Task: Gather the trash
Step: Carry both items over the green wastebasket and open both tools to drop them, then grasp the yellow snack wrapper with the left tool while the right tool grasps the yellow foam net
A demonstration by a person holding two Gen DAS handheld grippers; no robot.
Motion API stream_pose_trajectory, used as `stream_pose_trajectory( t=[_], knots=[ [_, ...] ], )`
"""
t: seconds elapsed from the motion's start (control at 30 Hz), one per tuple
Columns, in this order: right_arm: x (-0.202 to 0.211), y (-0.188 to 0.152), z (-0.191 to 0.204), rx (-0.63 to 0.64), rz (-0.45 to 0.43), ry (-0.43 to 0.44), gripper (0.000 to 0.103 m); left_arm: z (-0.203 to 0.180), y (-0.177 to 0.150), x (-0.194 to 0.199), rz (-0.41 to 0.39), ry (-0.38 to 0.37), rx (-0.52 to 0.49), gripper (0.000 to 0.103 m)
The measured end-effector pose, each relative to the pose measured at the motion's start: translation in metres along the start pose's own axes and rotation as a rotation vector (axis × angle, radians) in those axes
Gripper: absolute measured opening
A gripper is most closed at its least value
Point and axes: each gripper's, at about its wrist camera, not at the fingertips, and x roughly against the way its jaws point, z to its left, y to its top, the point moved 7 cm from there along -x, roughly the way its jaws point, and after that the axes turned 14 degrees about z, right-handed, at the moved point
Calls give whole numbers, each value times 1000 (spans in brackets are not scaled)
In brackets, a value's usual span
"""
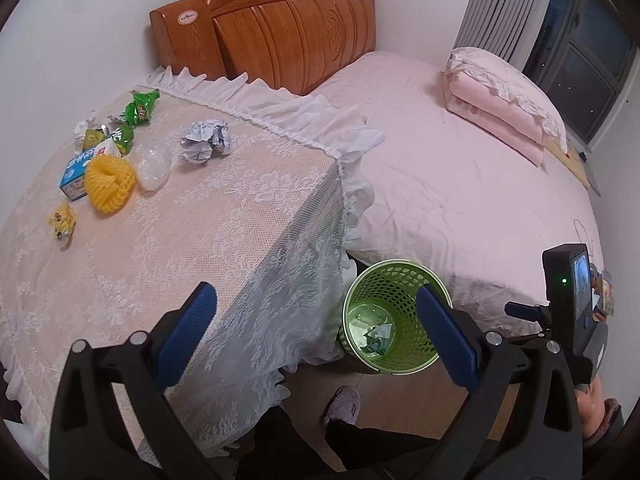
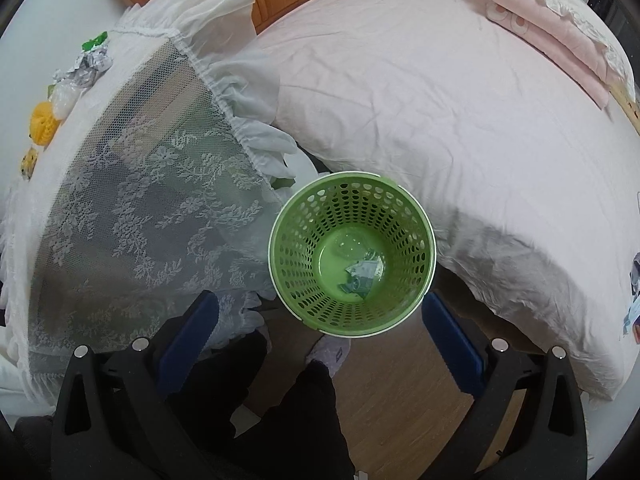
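Both grippers, left (image 1: 316, 332) and right (image 2: 320, 332), gape empty near the bin (image 2: 430, 240). The paper ball (image 1: 207, 142) looks light and crushable; pinch its middle.

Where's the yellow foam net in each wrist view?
Left wrist: yellow foam net at left, on the lace-covered table beside the blue carton.
Right wrist: far left edge, on the same tabletop.
Shared landmark: green basket on the floor.
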Motion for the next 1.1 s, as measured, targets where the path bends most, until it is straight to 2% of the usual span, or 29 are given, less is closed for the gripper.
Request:
stream_pose_trajectory(
  t=[0.43, 0.7, 0.93, 1.1],
  knots=[
    [30, 22, 64, 142, -61, -24, 101, 48, 5, 2, -11, 30, 83, 95],
    [53, 50, 125, 248, -119, 1, 101, 96, 6, 5, -20, 60, 173, 95],
    [71, 77, 188, 341, -160, 36, 101, 171, 11, 6, -35, 124, 297, 95],
    [78, 92, 232, 387, -173, 66, 101, 247, 17, -5, -39, 240, 404, 95]
  ],
)
